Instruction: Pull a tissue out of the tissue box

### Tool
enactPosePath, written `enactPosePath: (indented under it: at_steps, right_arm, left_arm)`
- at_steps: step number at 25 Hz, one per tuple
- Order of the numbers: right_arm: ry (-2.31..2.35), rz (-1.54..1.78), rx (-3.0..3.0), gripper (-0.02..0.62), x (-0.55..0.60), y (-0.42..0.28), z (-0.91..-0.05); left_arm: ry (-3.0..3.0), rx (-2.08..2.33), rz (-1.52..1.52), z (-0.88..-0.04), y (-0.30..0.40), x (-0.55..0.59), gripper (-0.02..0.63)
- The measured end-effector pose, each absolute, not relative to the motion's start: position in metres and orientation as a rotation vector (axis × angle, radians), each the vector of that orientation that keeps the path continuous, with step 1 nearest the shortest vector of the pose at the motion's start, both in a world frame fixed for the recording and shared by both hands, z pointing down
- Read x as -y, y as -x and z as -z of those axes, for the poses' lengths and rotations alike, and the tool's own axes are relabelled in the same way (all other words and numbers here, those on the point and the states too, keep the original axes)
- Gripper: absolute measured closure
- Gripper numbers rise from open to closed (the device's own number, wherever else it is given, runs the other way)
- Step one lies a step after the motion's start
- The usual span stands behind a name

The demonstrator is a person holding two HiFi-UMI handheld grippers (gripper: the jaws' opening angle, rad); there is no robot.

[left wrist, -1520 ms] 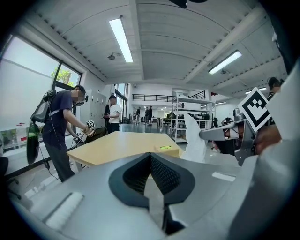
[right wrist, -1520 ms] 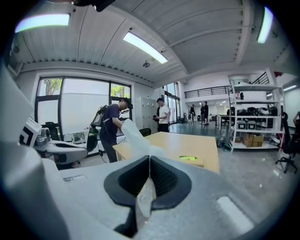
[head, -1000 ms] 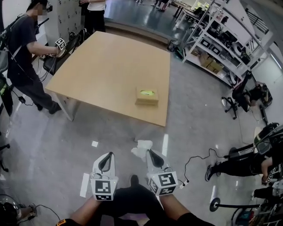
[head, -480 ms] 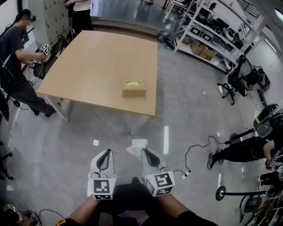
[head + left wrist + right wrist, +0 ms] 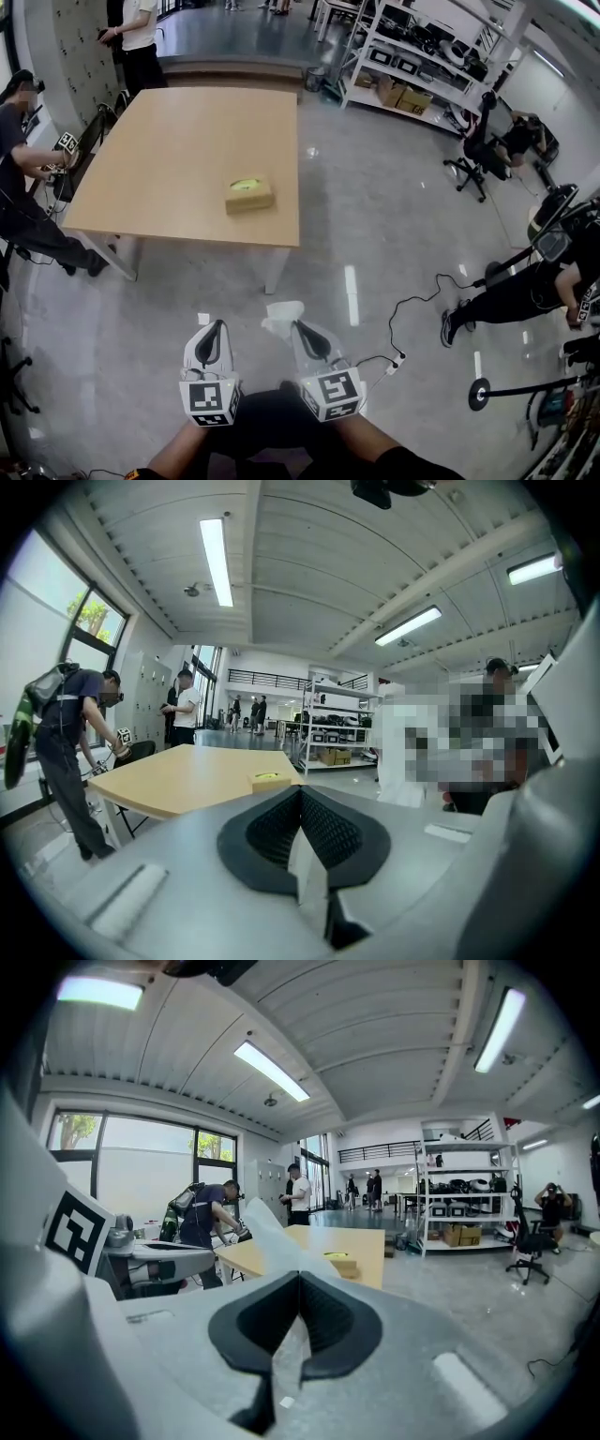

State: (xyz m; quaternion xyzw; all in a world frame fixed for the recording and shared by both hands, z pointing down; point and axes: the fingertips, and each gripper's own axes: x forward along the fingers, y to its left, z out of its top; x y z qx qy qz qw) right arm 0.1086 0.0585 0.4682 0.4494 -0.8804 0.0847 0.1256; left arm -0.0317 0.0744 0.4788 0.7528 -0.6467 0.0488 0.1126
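Jaws of the right gripper (image 5: 302, 328) are squeezing closed on a white tissue (image 5: 279, 316) — its loose end is fanning up past the tips. The left gripper (image 5: 215, 328) is hanging just beside it, its jaws pressed together with nothing between them. Both are hovering over the glossy grey floor (image 5: 375, 234), well apart from the tissue box (image 5: 248, 195), which is sitting on the wooden table (image 5: 178, 141) near its front edge — yellow-green top facing up. A person (image 5: 19, 187) is standing at the table's left side.
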Motion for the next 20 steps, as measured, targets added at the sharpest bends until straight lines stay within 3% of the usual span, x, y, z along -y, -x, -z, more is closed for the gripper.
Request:
enactPosePath:
  at_steps: [20]
  right_arm:
    - [-1.381,-0.237,2.518,0.600,-0.068,-0.125,-0.469]
  left_arm:
    - [-2.243,1.858,-0.135,-0.482,0.023,-0.080,0.588]
